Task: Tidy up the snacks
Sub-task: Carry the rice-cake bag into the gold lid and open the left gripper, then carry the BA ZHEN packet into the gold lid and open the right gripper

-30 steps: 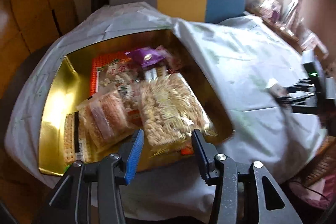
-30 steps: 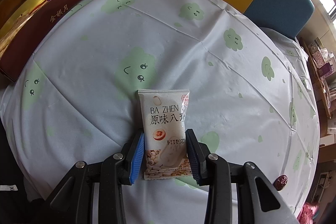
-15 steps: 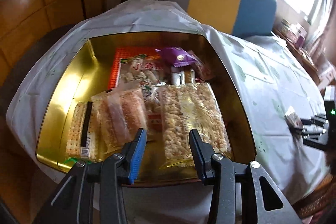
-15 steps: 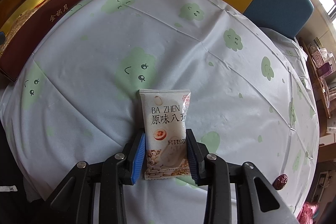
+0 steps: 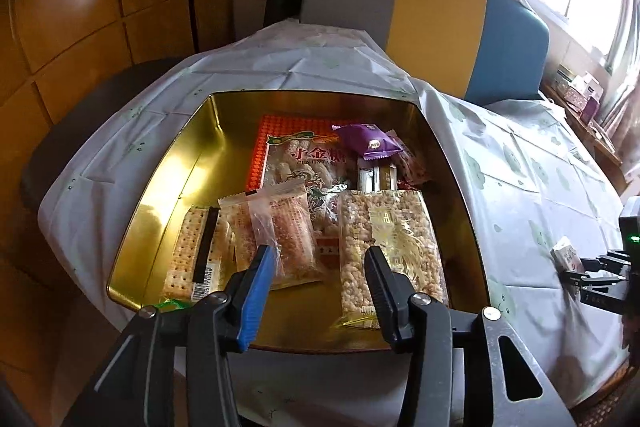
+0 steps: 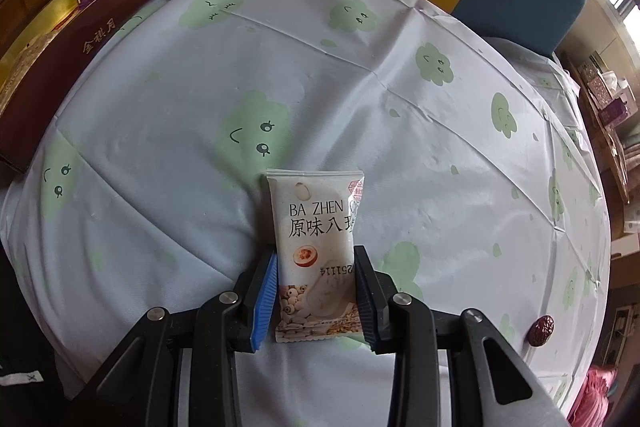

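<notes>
My right gripper (image 6: 316, 255) points down at the table and is shut on a white "BA ZHEN" snack packet (image 6: 316, 227), its pads pressing the packet's two long edges. The left wrist view shows that packet (image 5: 564, 255) at the far right, held by the right gripper (image 5: 576, 269). My left gripper (image 5: 318, 253) hovers over the near side of an open gold tin (image 5: 160, 187). Its jaws are opening and nothing is between them. Below it lie a puffed-rice pack (image 5: 384, 239), a pink wafer pack (image 5: 280, 227), crackers (image 5: 192, 251), a red-orange bag (image 5: 296, 155) and a purple packet (image 5: 370, 143).
The round table wears a white cloth (image 6: 360, 107) with green cloud faces. The tin's maroon wall (image 6: 80, 39) stands at the far left of the right wrist view. A red date (image 6: 541, 330) lies near the right edge. A grey, yellow and blue chair (image 5: 440, 15) stands behind the table.
The left gripper has rolled and shifted, so the tin now sits level and centred in its view. The right gripper and its packet have stayed put.
</notes>
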{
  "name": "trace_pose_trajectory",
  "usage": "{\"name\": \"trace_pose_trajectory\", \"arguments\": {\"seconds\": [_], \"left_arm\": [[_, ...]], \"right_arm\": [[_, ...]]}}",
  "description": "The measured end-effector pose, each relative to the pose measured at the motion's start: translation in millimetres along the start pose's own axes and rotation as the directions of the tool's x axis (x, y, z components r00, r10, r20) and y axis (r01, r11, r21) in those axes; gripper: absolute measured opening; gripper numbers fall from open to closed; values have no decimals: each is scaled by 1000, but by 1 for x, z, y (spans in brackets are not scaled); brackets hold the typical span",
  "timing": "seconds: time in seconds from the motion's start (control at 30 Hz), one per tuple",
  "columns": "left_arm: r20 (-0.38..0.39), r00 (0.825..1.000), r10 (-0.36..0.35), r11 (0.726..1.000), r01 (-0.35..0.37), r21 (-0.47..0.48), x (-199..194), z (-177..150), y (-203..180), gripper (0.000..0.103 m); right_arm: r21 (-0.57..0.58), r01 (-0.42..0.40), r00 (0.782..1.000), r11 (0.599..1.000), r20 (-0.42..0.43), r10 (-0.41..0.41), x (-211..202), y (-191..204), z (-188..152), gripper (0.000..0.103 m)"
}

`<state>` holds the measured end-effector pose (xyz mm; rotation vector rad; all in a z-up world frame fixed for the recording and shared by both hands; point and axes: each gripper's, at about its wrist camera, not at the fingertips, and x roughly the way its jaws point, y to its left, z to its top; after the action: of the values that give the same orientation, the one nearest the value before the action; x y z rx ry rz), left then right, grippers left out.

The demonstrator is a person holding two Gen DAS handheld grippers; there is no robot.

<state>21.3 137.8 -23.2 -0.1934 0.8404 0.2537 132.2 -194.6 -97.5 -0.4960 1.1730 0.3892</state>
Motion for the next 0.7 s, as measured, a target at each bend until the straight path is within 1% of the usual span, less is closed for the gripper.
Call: {"name": "trace_pose_trajectory", "arguments": {"seconds": [0.07, 0.27, 0.4, 0.57, 0.63, 0.7], "left_arm": [[1, 1000, -2, 1000, 2, -6, -1, -1, 1, 48], [9, 1000, 11, 1000, -11, -22, -2, -3, 3, 48], [23, 999, 31, 999, -30, -42, -3, -3, 9, 48], [38, 998, 54, 995, -50, -89, -5, 1, 21, 48], [43, 997, 66, 992, -61, -107, -5, 2, 26, 48], [42, 996, 77, 990, -71, -124, -5, 2, 30, 48]], "right_arm": [[21, 8, 1000, 1000, -13, -7, 1, 0, 2, 35], [33, 60, 998, 998, -30, -59, 2, 6, 6, 34], [62, 72, 997, 995, -28, -71, 2, 6, 6, 34], [121, 78, 997, 990, -24, -76, -1, 1, 8, 34], [156, 66, 998, 986, -5, -66, -7, -2, 11, 34], [192, 16, 999, 981, 43, -24, -18, -1, 18, 34]]}}
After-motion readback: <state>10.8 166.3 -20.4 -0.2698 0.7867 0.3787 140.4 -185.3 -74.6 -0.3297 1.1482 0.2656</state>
